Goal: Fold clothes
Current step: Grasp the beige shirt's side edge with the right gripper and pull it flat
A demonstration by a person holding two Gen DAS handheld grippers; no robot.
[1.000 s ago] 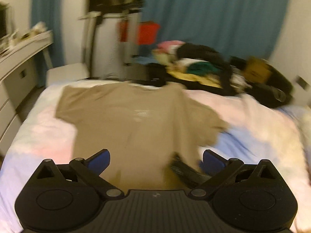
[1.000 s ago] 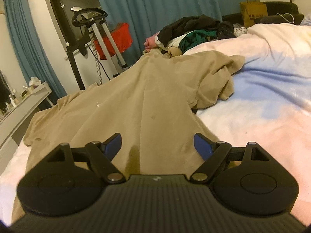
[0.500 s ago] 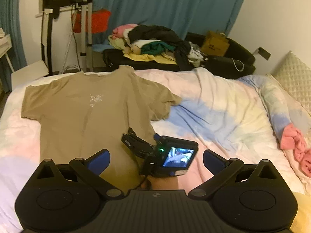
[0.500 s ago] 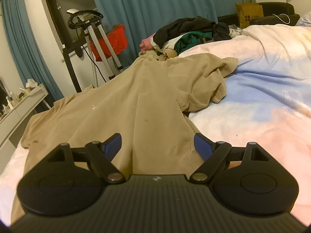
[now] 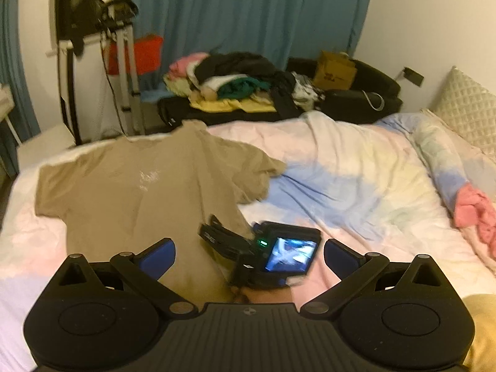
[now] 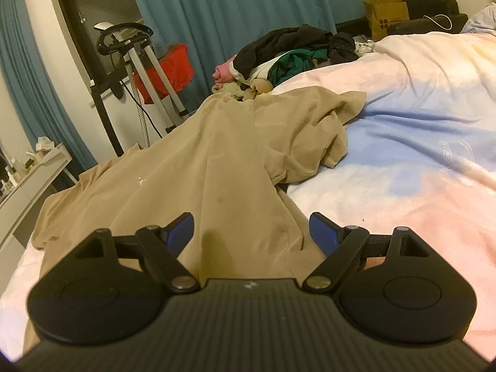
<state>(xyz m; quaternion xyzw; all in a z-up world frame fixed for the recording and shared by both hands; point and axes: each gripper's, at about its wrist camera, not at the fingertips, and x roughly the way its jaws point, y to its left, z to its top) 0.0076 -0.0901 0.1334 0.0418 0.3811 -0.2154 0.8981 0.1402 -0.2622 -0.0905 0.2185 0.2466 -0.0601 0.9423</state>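
A tan T-shirt (image 5: 139, 192) lies spread flat on the bed (image 5: 341, 179), neck at the far edge, its right sleeve crumpled. It also shows in the right wrist view (image 6: 223, 167). My left gripper (image 5: 249, 255) is open, held high above the near part of the bed. My right gripper (image 5: 223, 238) shows below it, with its camera screen lit, low over the shirt's hem. In its own view the right gripper (image 6: 251, 232) is open, fingers astride the shirt's lower right side, holding nothing.
A heap of clothes (image 5: 235, 83) lies on a dark couch beyond the bed. An exercise machine (image 5: 114, 62) stands at the back left. A pink garment (image 5: 474, 207) lies at the bed's right. A white dresser (image 6: 28, 186) stands at the left.
My left gripper has swung right and risen, bringing the right gripper into its view. The right gripper has crept slightly forward along the shirt. Both stay open.
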